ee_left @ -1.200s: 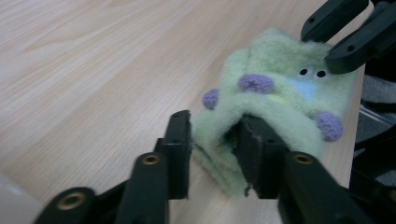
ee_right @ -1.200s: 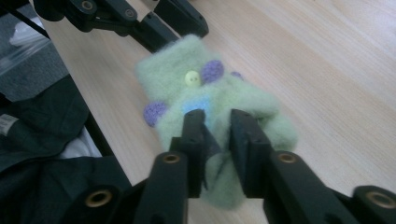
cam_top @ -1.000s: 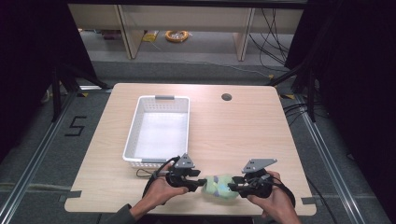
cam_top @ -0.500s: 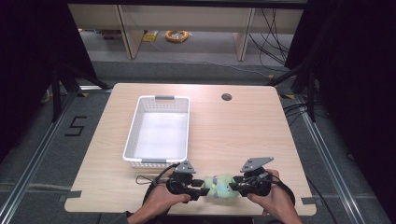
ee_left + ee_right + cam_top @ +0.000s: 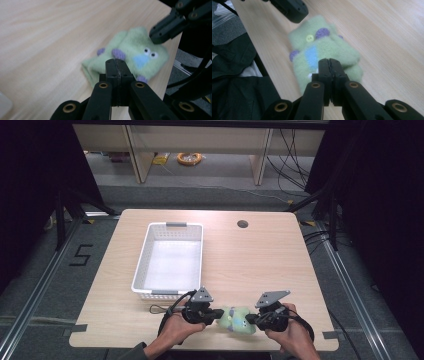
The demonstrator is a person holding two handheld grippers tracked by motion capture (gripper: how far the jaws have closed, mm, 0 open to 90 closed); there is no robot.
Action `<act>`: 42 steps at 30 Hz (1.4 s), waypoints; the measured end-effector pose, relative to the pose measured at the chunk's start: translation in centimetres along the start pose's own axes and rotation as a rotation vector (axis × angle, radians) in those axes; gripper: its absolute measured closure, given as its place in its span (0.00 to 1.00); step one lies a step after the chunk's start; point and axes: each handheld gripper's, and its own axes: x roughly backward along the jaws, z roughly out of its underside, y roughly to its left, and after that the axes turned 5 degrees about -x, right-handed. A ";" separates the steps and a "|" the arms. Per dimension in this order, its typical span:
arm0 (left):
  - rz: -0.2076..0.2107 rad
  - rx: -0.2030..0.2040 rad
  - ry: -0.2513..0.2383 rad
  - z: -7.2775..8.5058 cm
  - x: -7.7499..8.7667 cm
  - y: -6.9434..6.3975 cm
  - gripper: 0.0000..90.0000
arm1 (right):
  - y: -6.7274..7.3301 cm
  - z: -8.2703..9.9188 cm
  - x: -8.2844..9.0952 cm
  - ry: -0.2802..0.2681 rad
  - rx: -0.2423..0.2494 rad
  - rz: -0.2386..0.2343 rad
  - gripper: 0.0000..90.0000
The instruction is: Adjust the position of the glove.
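A small pale green fleece toy [image 5: 238, 318] with purple knobs, a blue patch and button eyes lies flat on the light wooden table [image 5: 260, 260], close to its near edge, between the two hand-held grippers. The left gripper [image 5: 216, 314] comes at it from the left and the right gripper [image 5: 251, 320] from the right; each has just been closing, and its black jaws now stand pressed together with no gap, their tips right at the toy's edge. Whether any fleece is pinched between them I cannot tell, since the jaws themselves cover the spot. Just beyond the left gripper, toward the far side, sits a white plastic slotted basket [image 5: 145, 270], well clear of the toy. A small round hole [image 5: 242, 224] marks the table's far right part. The toy looks blurred in both gripper views.
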 end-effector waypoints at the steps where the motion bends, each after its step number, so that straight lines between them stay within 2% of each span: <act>1: 0.000 -0.011 -0.008 -0.3 0.1 0.1 1.00 | 0.3 0.0 0.2 -0.006 -0.013 -0.004 1.00; 5: 0.020 0.008 0.015 -0.3 -0.4 0.3 0.98 | 0.5 0.2 0.3 -0.012 -0.018 -0.012 1.00; 6: 0.014 0.022 0.031 0.2 -0.5 0.4 0.92 | 0.2 0.3 0.1 -0.015 -0.035 0.001 0.99; 8: 0.007 0.043 0.042 0.6 -0.6 0.5 0.84 | 0.0 0.4 0.1 -0.020 -0.062 -0.002 0.92; 9: 0.010 0.051 0.053 0.8 -0.6 0.6 0.82 | -0.3 0.4 0.1 -0.028 -0.048 0.008 0.90; 10: 0.016 0.057 0.058 0.9 -0.7 0.7 0.80 | -0.1 0.4 0.1 -0.031 -0.067 -0.003 0.87; 11: 0.026 0.083 0.053 1.0 -0.8 0.6 0.76 | -0.1 0.4 0.1 -0.033 -0.066 -0.002 0.86; 12: 0.038 0.087 0.062 1.1 -0.8 0.6 0.72 | -0.2 0.4 0.0 -0.046 -0.038 0.013 0.83; 13: 0.038 0.087 0.062 1.1 -0.8 0.6 0.71 | -0.2 0.4 0.0 -0.046 -0.038 0.013 0.83; 14: 0.040 0.087 0.071 1.0 -1.0 0.4 0.71 | -0.1 0.2 -0.1 -0.018 -0.054 -0.002 0.81; 16: 0.042 0.088 0.076 1.0 -1.2 0.3 0.70 | -0.2 0.3 -0.5 -0.032 -0.048 0.010 0.80; 17: 0.036 0.088 0.089 1.0 -1.7 0.3 0.71 | -0.5 0.3 -1.1 0.001 -0.072 0.008 0.81; 18: 0.043 0.099 0.085 1.0 -1.9 0.4 0.73 | -0.7 0.3 -1.3 0.016 -0.072 0.006 0.83; 19: 0.043 0.099 0.085 1.0 -1.9 0.4 0.78 | -0.8 0.4 -1.5 0.002 -0.072 0.008 0.86; 20: 0.040 0.101 0.091 1.1 -2.1 0.5 0.78 | -0.8 0.4 -1.5 0.002 -0.072 0.008 0.86; 21: 0.036 0.109 0.084 1.1 -2.3 0.7 0.86 | -1.0 0.5 -1.5 0.011 -0.066 -0.003 0.94; 23: 0.027 0.089 0.069 0.8 -2.2 0.6 0.94 | -1.0 0.5 -1.6 0.005 -0.064 -0.011 0.97; 27: 0.023 0.062 0.048 0.2 -1.8 0.2 0.95 | -0.6 0.3 -1.1 0.017 -0.048 -0.015 0.98; 28: 0.026 0.040 0.030 -0.5 -1.3 0.2 0.95 | -0.4 0.2 -0.5 -0.005 -0.037 -0.005 0.99; 29: 0.027 0.031 0.020 -0.9 -1.0 0.3 0.95 | -0.2 0.2 -0.4 -0.023 -0.051 -0.013 0.99; 30: 0.028 0.028 0.019 -1.2 -0.9 0.3 0.95 | -0.1 0.1 0.1 -0.022 -0.028 0.000 0.99; 34: 0.028 0.019 0.048 -1.7 -1.3 0.8 0.95 | 0.1 0.2 0.6 -0.042 -0.048 -0.003 0.98; 35: 0.065 0.035 0.093 -1.4 -2.2 1.3 0.94 | 0.2 0.5 0.1 -0.053 -0.061 -0.012 0.98; 36: 0.061 0.049 0.098 -1.1 -2.7 1.5 0.94 | 0.2 0.6 0.0 -0.023 -0.078 -0.022 0.98; 37: 0.042 0.048 0.111 -0.9 -2.9 1.8 0.93 | 0.1 0.8 -0.4 -0.025 -0.069 -0.022 0.98; 38: 0.048 0.068 0.111 -0.7 -3.2 2.0 0.90 | 0.0 0.9 -0.6 -0.012 -0.094 -0.032 0.97; 39: 0.047 0.089 0.104 -0.6 -3.2 2.2 0.87 | -0.3 0.9 -0.8 -0.010 -0.089 -0.029 0.94; 42: 0.038 0.106 0.119 -0.6 -2.9 2.6 0.70 | -0.6 0.9 -0.7 -0.020 -0.107 -0.028 0.84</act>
